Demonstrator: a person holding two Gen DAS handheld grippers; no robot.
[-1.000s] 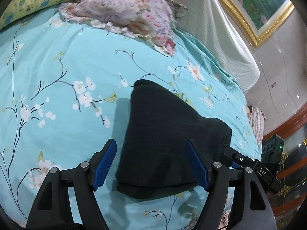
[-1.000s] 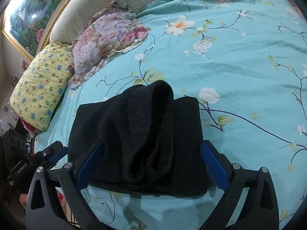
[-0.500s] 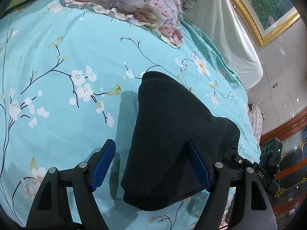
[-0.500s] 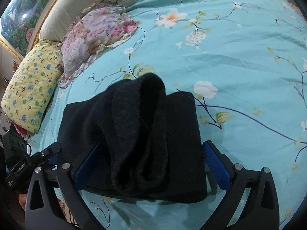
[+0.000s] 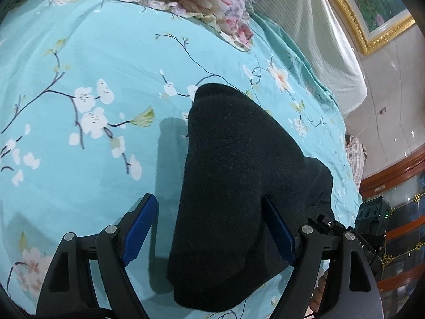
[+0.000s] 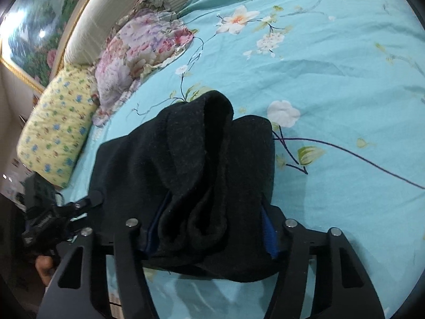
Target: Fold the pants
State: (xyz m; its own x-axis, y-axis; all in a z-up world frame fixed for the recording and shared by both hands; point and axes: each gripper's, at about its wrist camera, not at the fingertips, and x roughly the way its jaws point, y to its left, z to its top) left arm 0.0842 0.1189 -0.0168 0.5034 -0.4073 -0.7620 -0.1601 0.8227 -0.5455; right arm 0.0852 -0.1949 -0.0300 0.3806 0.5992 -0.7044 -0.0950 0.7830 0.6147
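The black pants (image 5: 233,175) lie folded in a thick bundle on the turquoise floral bedsheet (image 5: 87,61). My left gripper (image 5: 212,228) is open and straddles the bundle's near left end; the cloth lies between the blue pads without being pinched. In the right wrist view the pants (image 6: 191,164) show stacked folds with rolled edges. My right gripper (image 6: 209,234) has narrowed around the near end of the folds, its blue pads (image 6: 268,231) pressed against the cloth on both sides. The left gripper (image 6: 61,218) shows at the bundle's far left.
A pink floral pillow (image 6: 138,50) and a yellow pillow (image 6: 55,127) lie at the head of the bed by a ribbed headboard (image 5: 313,34). A gold-framed painting (image 5: 372,2) hangs above. The bed edge and wooden furniture (image 5: 398,183) are on the right of the left view.
My right gripper's fingers have closed in from wide open onto the near end of the folded pants. My left gripper has moved closer to the bundle and stays open.
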